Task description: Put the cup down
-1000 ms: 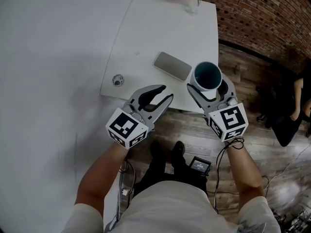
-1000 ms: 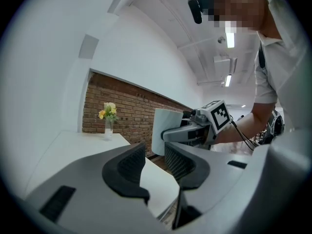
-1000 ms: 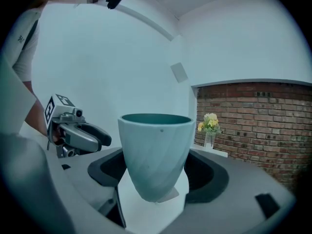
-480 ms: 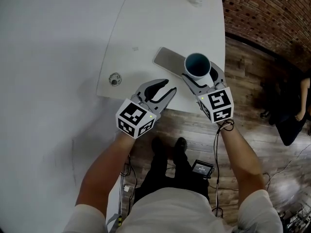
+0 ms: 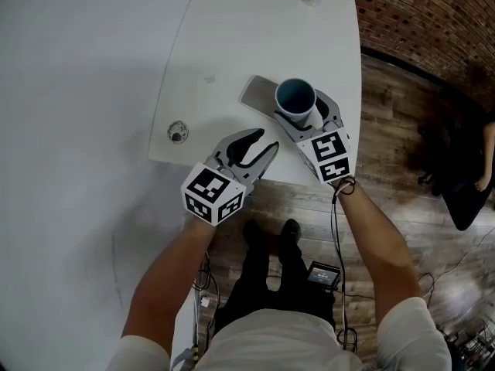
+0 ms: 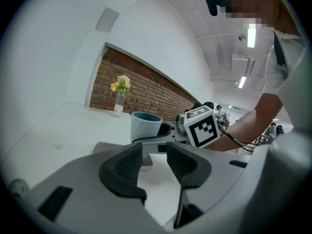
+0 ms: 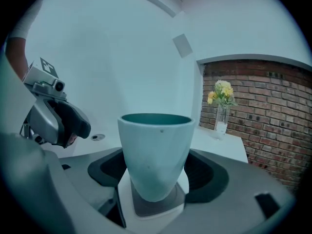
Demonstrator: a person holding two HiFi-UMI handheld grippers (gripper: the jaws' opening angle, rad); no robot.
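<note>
I am pinching the pale blue cup with the dark teal inside (image 5: 296, 99) low on its sides, between the jaws of my right gripper (image 5: 303, 108). The cup is standing straight up with its open mouth pointing up. It is sitting right over a flat grey pad (image 5: 257, 93) on the white bench (image 5: 232, 52). My left gripper (image 5: 259, 147) is hanging at the bench's near edge, and its jaws are opening with nothing between them.

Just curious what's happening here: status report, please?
Left gripper fingers opening, empty. Right gripper shut on cup. Grey pad under cup, on table.
</note>
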